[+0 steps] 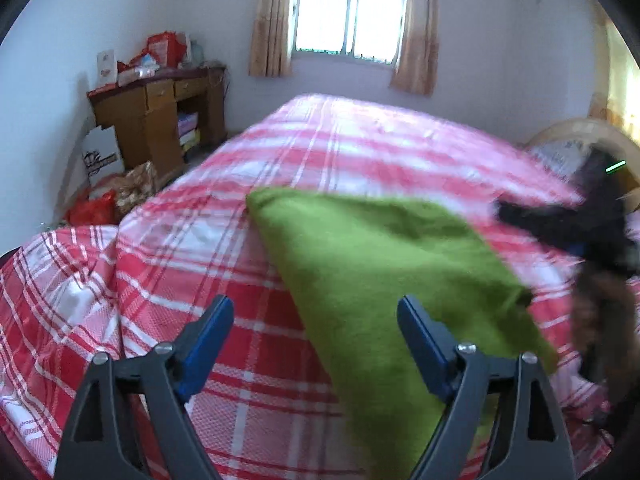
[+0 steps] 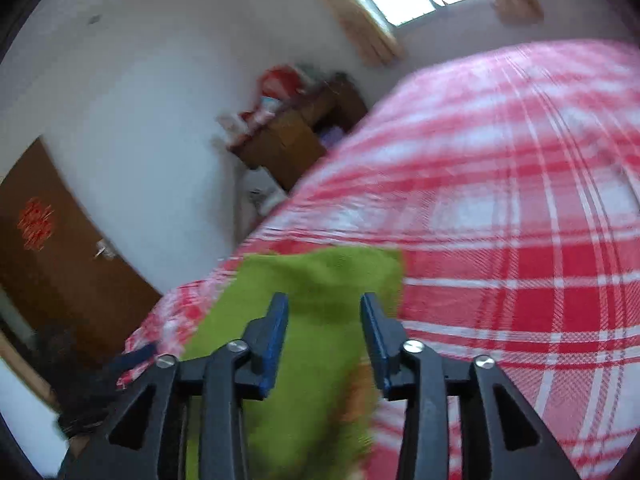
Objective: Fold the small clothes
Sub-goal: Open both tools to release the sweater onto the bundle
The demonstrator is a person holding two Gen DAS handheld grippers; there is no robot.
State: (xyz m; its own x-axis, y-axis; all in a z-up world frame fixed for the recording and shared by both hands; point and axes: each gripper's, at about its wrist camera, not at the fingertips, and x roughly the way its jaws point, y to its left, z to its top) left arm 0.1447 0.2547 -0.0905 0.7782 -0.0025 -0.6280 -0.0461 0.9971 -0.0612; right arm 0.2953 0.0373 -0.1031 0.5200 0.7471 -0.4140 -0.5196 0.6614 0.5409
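Item: green garment point(image 1: 380, 264), one piece, knit or fleece-like cloth, matte and slightly fuzzy. It is lying flat on the red-and-white plaid bedspread point(image 1: 208, 264), already doubled into a long slab with clean straight edges. In the left wrist view it is stretching from about 12 o'clock down toward 5 o'clock of the frame centre; in the right wrist view it is running from the centre down to 6 o'clock.

Handling, as judged: light, soft and limp, likely sagging and unfolding if lifted by one corner; not fragile, not slippery, the nap probably giving the pads good purchase. The layers may be shearing apart if only the top one is pinched.

Where to take hold, as judged: at two corners of one short end, pinching all layers together close to the edge, one tong per corner.

Left gripper point(image 1: 316, 320): jaws standing wide apart, nothing pressed between them; the right-hand finger is overlapping the garment's near edge in the picture, but contact cannot be told. Bedspread is showing through the gap.

Right gripper point(image 2: 324, 312): jaws parted, released, hovering over the garment's middle with green cloth visible in the gap but not clamped. It is also appearing in the left wrist view as a dark blur at 3 o'clock.

Surroundings: wooden desk point(image 1: 160, 112) at 10 o'clock, curtained window point(image 1: 352, 12) at 12 o'clock.
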